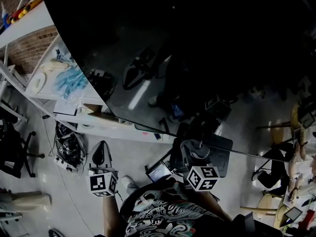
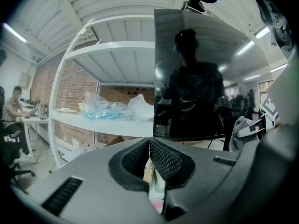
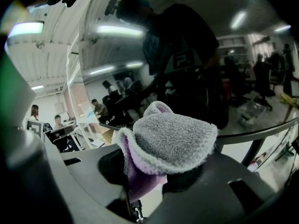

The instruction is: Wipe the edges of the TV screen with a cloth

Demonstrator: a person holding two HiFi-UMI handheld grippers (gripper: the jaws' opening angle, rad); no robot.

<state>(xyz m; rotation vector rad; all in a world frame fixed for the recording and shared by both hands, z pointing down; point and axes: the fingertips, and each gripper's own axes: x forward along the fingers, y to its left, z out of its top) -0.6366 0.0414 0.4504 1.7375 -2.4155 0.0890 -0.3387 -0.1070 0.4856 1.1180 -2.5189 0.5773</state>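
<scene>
Our left gripper [image 2: 149, 146] has its 2 jaws pressed together on nothing. Our right gripper [image 3: 161, 174] pinches a fluffy grey cloth with a purple inner face [image 3: 170, 141], just beside the lower edge of the large glossy black TV screen [image 1: 207, 43]. White metal shelving [image 2: 103, 120] stands beyond.

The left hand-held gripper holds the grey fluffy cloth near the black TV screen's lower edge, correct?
Not quite: the grey fluffy cloth is clamped in the right hand-held gripper, near the black TV screen's lower edge. The right gripper view shows it between those jaws; the left hand-held gripper is shut on nothing.
</scene>
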